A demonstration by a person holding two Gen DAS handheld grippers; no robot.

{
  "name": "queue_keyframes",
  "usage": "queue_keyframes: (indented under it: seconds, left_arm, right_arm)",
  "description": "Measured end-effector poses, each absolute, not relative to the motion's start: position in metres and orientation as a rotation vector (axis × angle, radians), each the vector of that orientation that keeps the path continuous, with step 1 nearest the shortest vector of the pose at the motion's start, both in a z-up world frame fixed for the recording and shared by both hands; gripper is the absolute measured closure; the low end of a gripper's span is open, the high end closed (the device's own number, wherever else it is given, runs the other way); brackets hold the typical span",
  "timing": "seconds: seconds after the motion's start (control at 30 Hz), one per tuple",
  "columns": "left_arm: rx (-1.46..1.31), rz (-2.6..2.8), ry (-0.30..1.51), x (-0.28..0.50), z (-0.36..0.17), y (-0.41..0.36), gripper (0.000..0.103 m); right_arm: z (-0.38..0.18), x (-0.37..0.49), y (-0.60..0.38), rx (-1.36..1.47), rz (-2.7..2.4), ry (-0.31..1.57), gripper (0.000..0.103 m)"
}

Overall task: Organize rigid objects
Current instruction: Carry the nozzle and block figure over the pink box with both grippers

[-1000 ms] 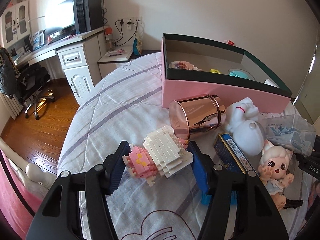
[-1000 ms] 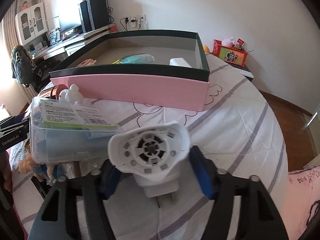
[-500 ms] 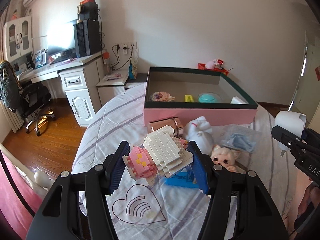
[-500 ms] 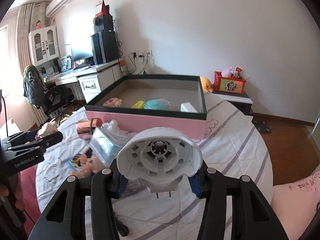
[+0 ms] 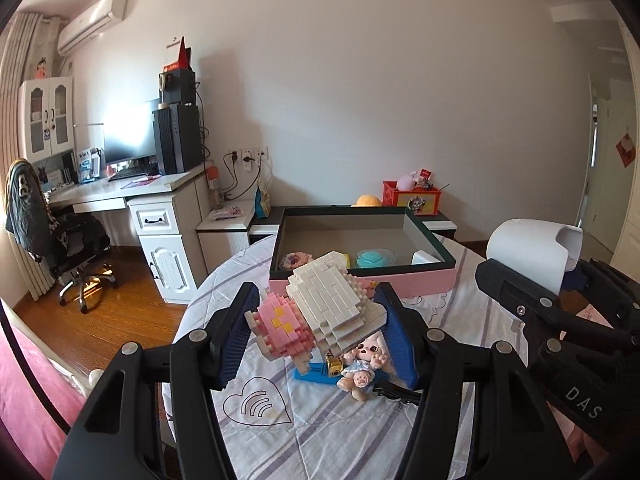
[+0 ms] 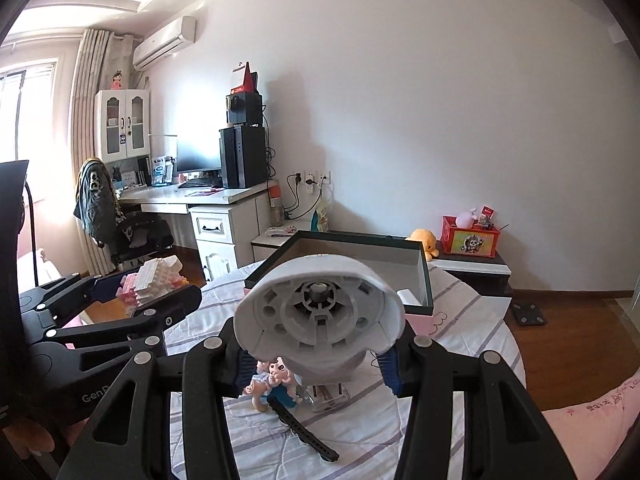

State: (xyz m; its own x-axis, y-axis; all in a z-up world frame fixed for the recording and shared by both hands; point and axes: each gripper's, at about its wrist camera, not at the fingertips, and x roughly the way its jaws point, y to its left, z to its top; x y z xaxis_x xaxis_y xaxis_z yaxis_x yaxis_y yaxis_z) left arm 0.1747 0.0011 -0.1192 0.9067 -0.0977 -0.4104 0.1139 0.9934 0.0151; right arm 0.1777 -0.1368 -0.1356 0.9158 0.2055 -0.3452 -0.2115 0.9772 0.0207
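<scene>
left gripper (image 5: 316, 332): clamped on the brick figure (image 5: 320, 312), blue pads pressing both sides; held in the air above the bed (image 5: 320, 440)
brick figure: white and pink blocks, tilted, clear of the bedding
right gripper (image 6: 318, 354): clamped on the white plastic device (image 6: 320, 312), pads tight on its lower body, round vented face toward the camera
white plastic device: in the air over the bed, also visible at right of the left wrist view (image 5: 532, 248)
pink box (image 5: 400, 286): open, dark green rim, on the far part of the bed; holds a teal round item (image 5: 370, 258) and a white block (image 5: 426, 258)
doll (image 5: 366, 364): on the bed below the figure, just beside a blue box (image 5: 316, 372)
black strap (image 6: 302, 428): lying on the bedding near the doll
</scene>
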Motion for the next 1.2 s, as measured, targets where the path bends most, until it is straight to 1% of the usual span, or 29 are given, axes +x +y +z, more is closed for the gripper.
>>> queue_keyframes:
  seconds: [0.37,0.67,0.9,1.03,1.2]
  left_arm:
    - [0.057,-0.106,0.379,0.16,-0.107,-0.006,0.042]
    - [0.087,-0.103,0.364,0.199,-0.1,-0.014,0.042]
    - [0.116,-0.106,0.381,0.277,-0.094,-0.018,0.042]
    - [0.116,-0.127,0.439,0.339,-0.1,-0.019,0.042]
    - [0.112,-0.153,0.564,0.419,-0.127,-0.023,0.042]
  right_arm:
    - [-0.129,0.163,-0.141,-0.018,0.212,0.329,0.052]
    - [-0.124,0.193,-0.142,-0.042,0.219,0.335,0.052]
    - [-0.118,0.267,-0.144,-0.061,0.236,0.366,0.052]
    - [-0.121,0.324,-0.145,-0.074,0.262,0.419,0.052]
    - [-0.14,0.395,-0.146,-0.081,0.27,0.521,0.052]
